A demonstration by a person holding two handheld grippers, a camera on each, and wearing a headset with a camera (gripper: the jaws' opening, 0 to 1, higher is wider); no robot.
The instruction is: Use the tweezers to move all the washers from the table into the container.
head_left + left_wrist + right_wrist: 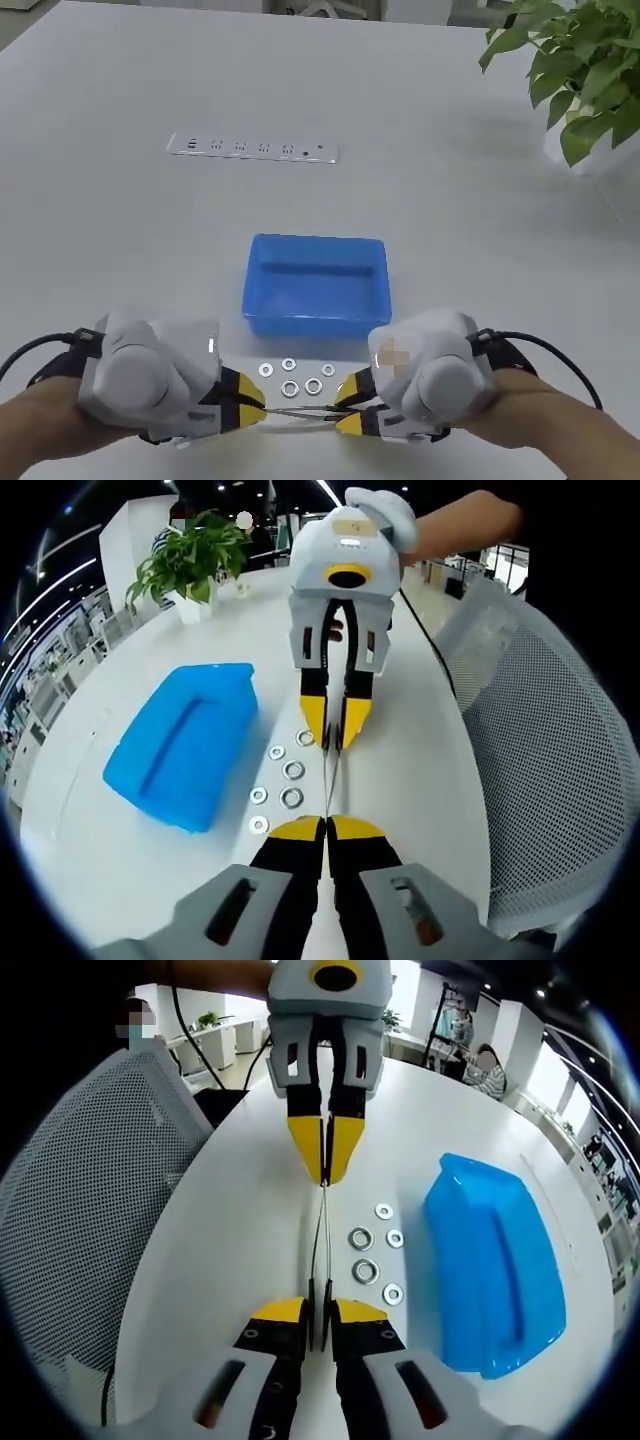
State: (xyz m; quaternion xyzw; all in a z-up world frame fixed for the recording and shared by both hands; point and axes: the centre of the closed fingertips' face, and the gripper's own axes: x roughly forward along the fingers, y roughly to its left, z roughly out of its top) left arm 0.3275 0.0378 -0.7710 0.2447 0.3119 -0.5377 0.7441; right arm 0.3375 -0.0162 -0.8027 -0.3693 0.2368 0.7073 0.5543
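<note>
Pictured from my headset feed, the job stands at its opening step. The washers [290, 389], five that I can count in the head view and perhaps a sixth in the left gripper view, all lie loose in a small cluster on the white worktop [450, 200]. They sit just in front of the blue container [315, 322], whose floor I read as bare, with no washer inside. The tweezers [320, 1250] run level just on my side of that cluster, spanning the gap between my two tools. My left hand-held gripper [253, 406] has its yellow-tipped jaws pressed together on one end of the tweezers. My right hand-held gripper [346, 402], facing it, is pinched on the other end, its jaws drawn nearly together with the thin metal between them. Whether the tweezers rest on the worktop or hang just clear of it I cannot tell. By my judgement nothing has been delivered: every washer is yet to be picked up and carried the short way into the container, and the tweezers are not pointed at any washer. What is left, as I read it, is the whole transfer, one small ring at a time. A power strip [252, 149] lies well beyond the container and a potted plant [580, 70] stands at the far right, both away from the work.
</note>
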